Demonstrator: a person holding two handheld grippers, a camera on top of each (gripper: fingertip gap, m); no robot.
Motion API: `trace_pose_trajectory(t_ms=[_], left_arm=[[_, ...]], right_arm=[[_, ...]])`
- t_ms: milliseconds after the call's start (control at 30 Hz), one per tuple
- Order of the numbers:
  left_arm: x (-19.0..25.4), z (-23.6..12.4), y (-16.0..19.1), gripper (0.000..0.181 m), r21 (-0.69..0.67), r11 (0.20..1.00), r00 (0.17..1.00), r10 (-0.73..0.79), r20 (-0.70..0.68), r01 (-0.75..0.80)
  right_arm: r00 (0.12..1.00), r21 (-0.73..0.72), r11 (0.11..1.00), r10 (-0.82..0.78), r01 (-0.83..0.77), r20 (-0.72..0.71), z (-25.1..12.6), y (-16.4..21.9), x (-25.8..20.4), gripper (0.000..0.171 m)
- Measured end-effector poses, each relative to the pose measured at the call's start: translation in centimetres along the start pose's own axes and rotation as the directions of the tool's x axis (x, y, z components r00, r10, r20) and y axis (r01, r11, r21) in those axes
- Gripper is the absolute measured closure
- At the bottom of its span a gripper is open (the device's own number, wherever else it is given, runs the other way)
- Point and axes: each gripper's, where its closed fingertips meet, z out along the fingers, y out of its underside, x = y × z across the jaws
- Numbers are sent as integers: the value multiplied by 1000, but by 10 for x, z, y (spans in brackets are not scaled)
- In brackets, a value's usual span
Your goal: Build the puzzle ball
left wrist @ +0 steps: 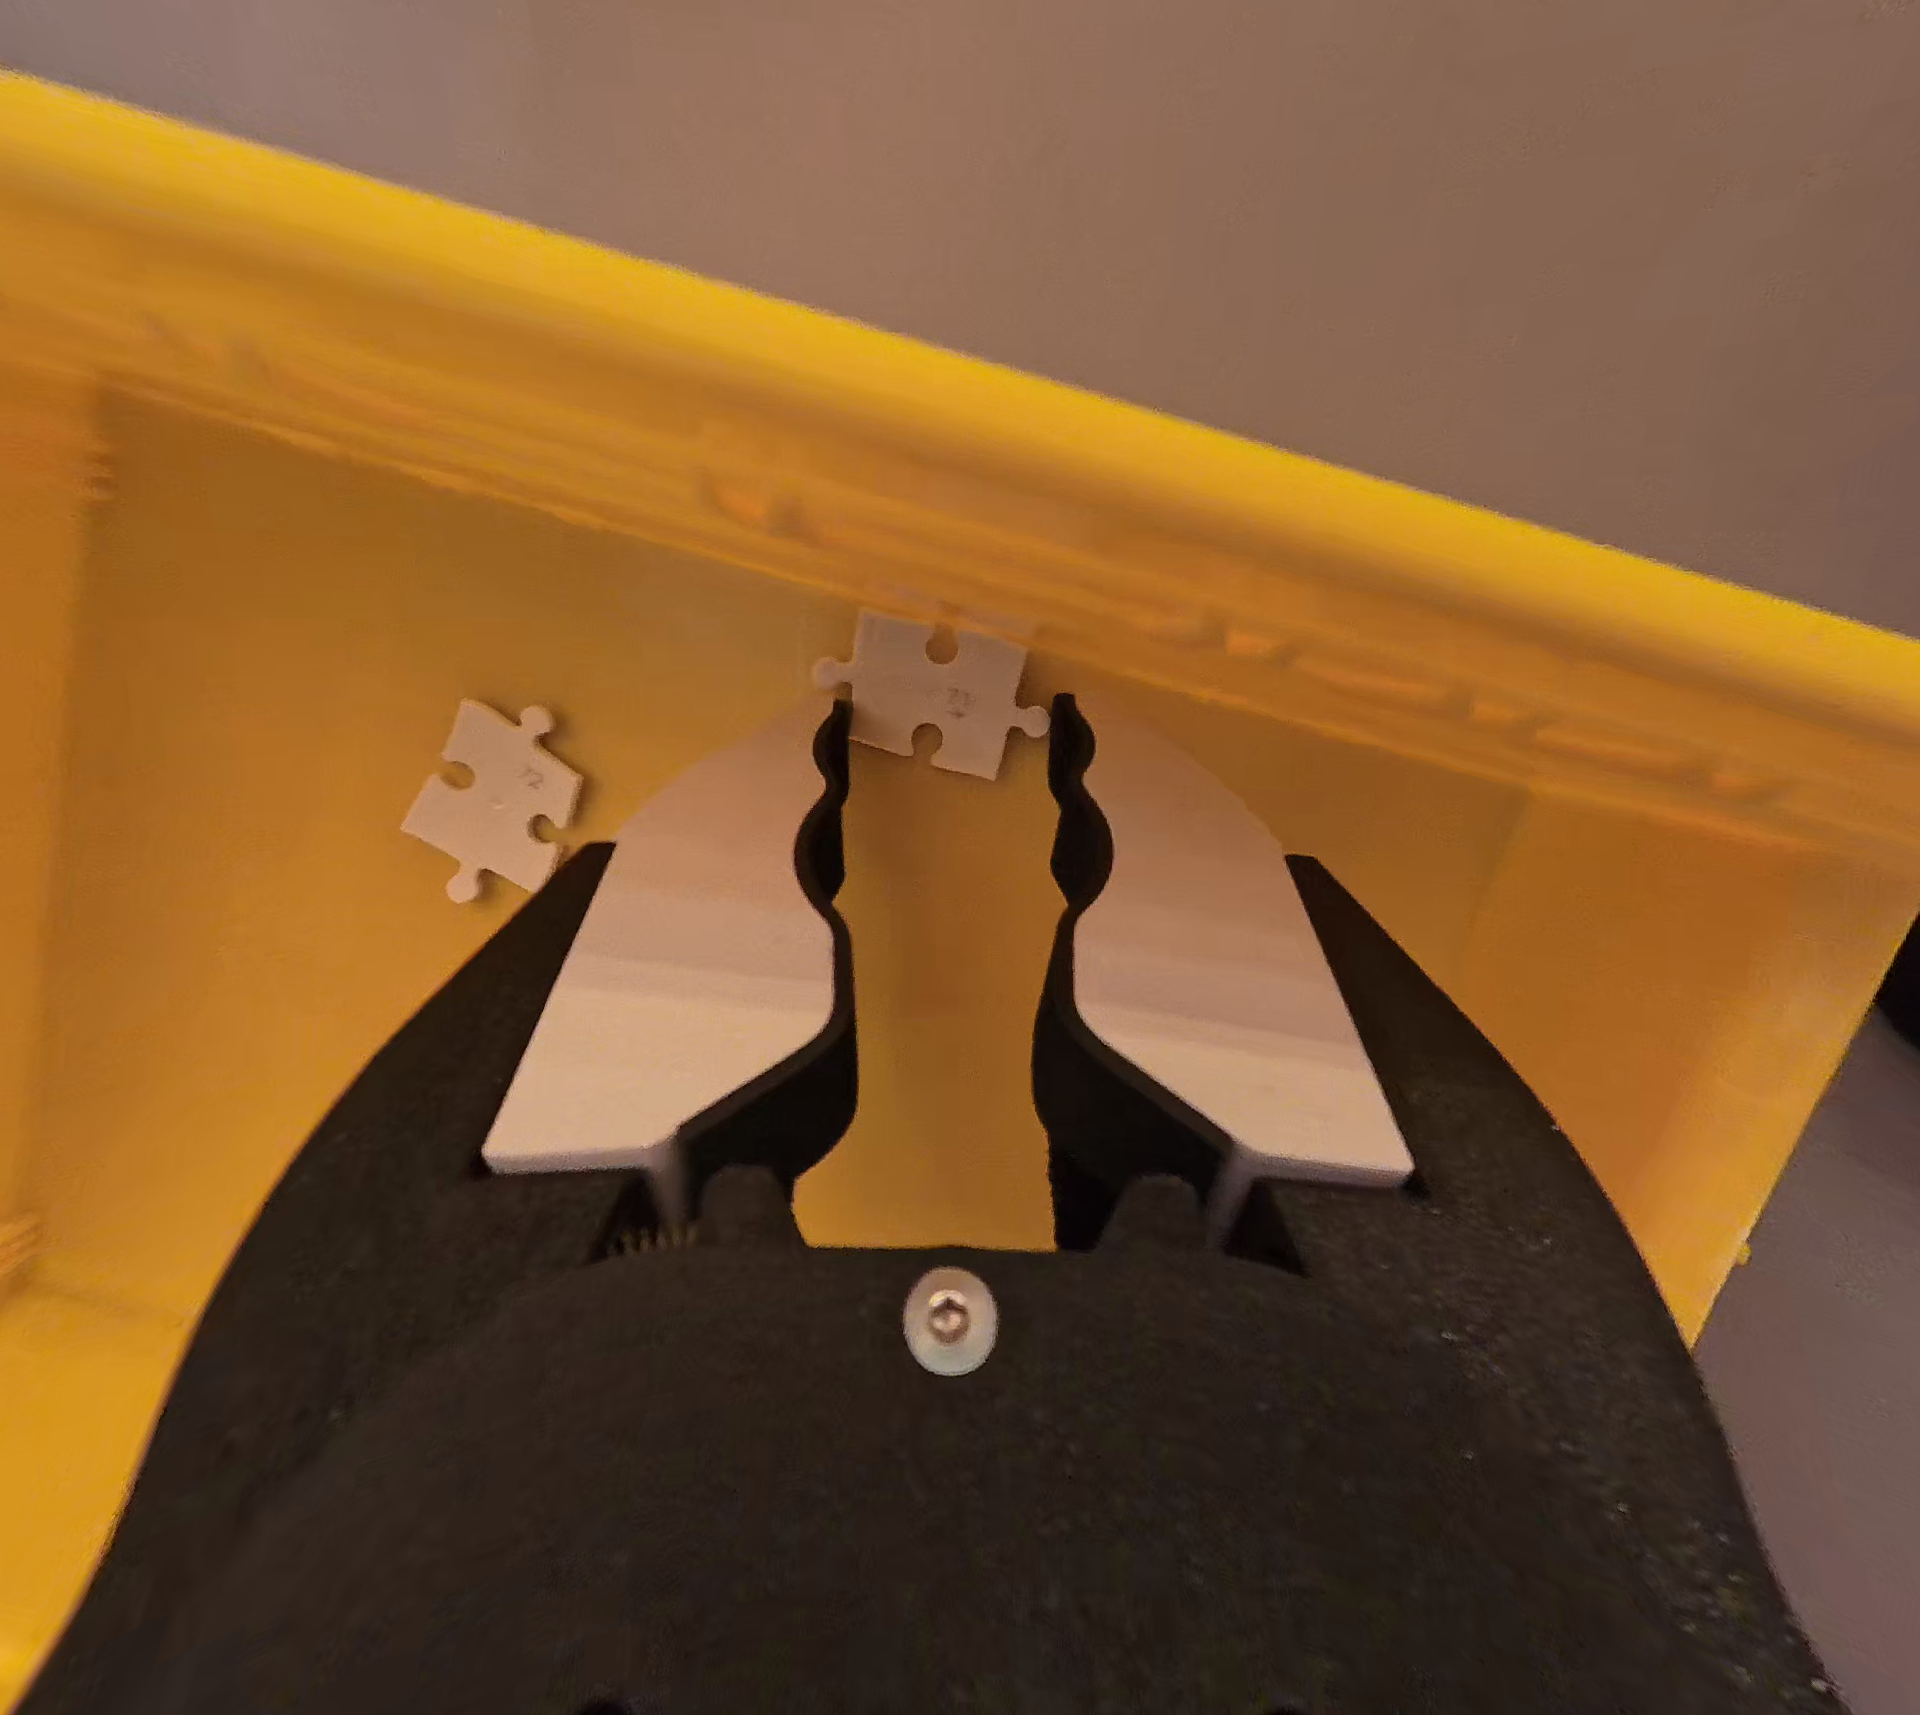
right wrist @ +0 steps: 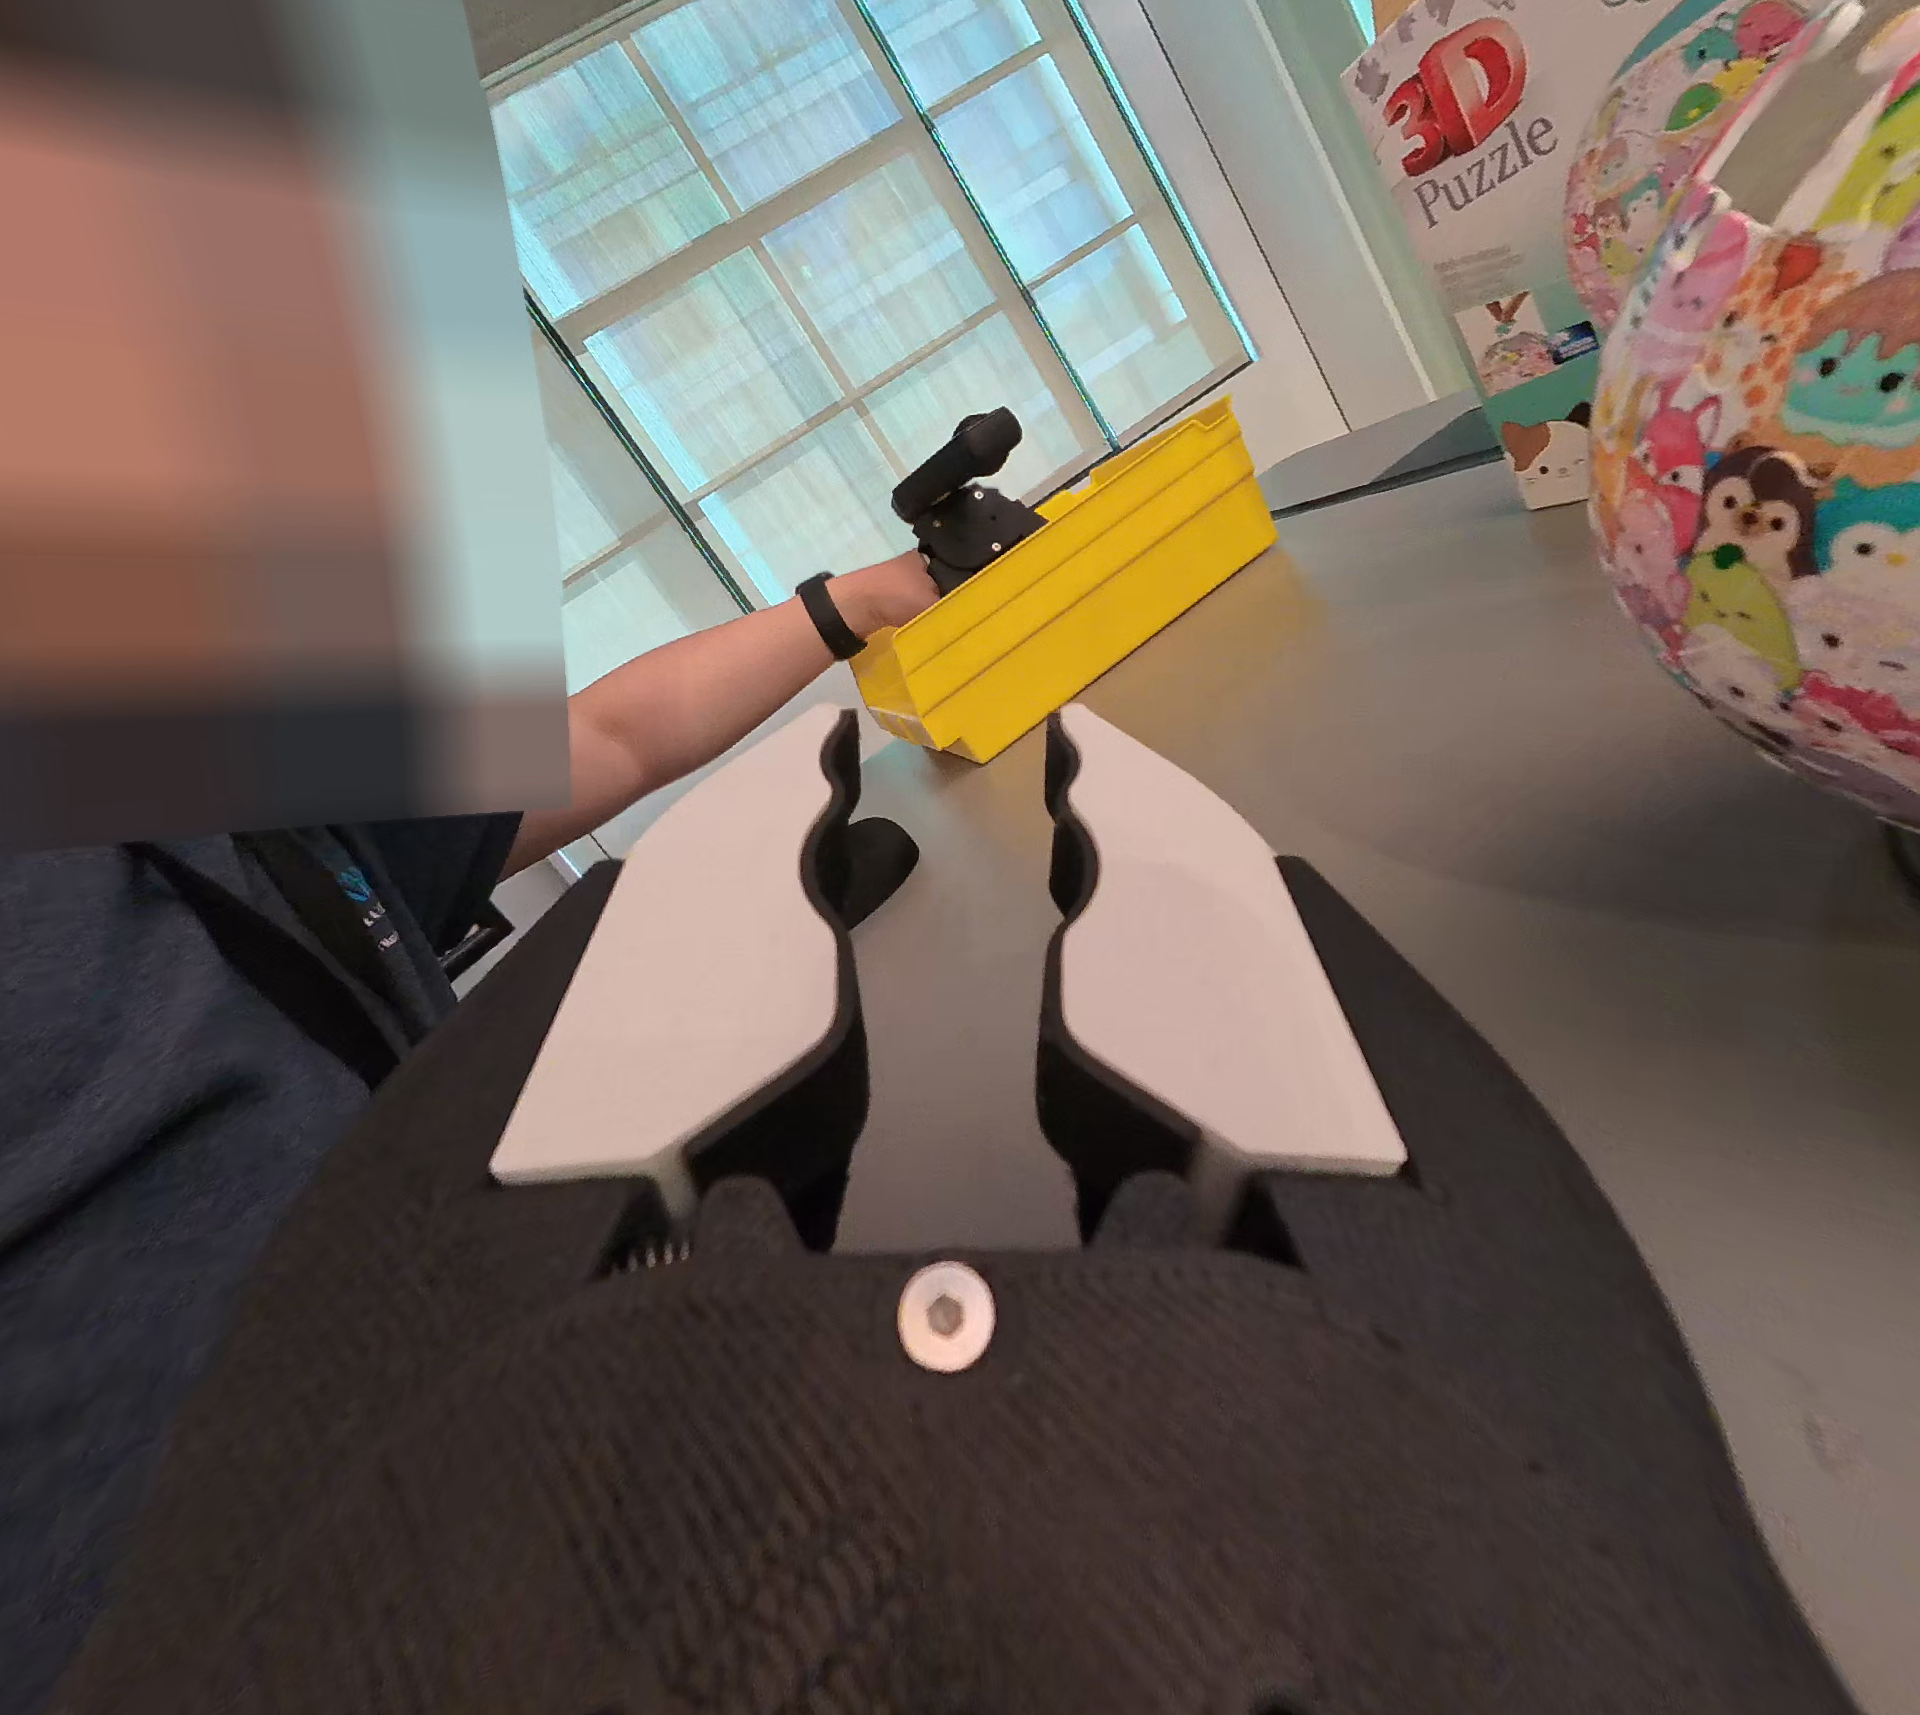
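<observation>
Two white pieces lie blank side up in the yellow bin (left wrist: 312,626): one piece (left wrist: 935,697) against the 12 o'clock wall, another piece (left wrist: 494,798) at 10 o'clock. The colourful ball (right wrist: 1756,460), partly built with an open gap on top, stands on the surface (right wrist: 1403,782).

Ahead of the left gripper (left wrist: 948,709), the far puzzle piece (left wrist: 935,697) has its top edge tucked under the yellow bin's rim (left wrist: 1039,460), and its left knob hides behind the left fingertip (left wrist: 821,730). The near puzzle piece (left wrist: 497,798) loses a corner behind the gripper body. Right of the right gripper (right wrist: 951,746), the puzzle ball (right wrist: 1766,418) runs off the picture's edge.
</observation>
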Motion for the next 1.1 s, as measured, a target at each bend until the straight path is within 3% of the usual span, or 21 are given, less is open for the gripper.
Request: trace_pose_trajectory(t_ms=[133, 267, 367, 500, 600, 700, 767, 867, 1067, 1100], left_arm=[[-2, -10, 12, 144, -21, 997, 996, -68, 56, 69], [6, -55, 5, 144, 142, 974, 977, -191, 90, 177], [45, -108, -37, 144, 392, 882, 965, -253, -72, 261], [136, -155, -124, 145, 574, 739, 906, -117, -408, 354], [198, -147, -180, 145, 518, 747, 794, -23, -607, 418], [251, -135, -227, 144, 429, 775, 631, 50, -774, 464], [277, -131, -249, 144, 380, 791, 534, 80, -842, 480], [303, -116, -270, 144, 345, 825, 495, 94, -864, 447], [340, -101, -300, 144, 324, 852, 430, 133, -893, 412], [346, -96, -302, 144, 317, 861, 414, 140, -899, 398]], right_arm=[[1000, 12, 1000, 3, -3, 13, -1, -2, -2, 137], [1000, 23, 1000, 10, -11, 16, -2, -4, -1, 138], [1000, 0, 1000, -21, 21, 14, 1, -1, -3, 138], [982, -121, 978, -162, 173, 95, 33, 2, -20, 135], [884, -173, 901, -326, 398, 335, 67, -13, -69, 132], [628, -88, 676, -618, 732, 473, 80, -32, -103, 131], [492, -59, 542, -704, 838, 512, 78, -41, -112, 131], [459, -46, 552, -641, 833, 615, 57, -45, -130, 139], [446, -82, 521, -626, 849, 640, 22, -32, -130, 142], [439, -101, 495, -634, 863, 637, 18, -28, -125, 158]])
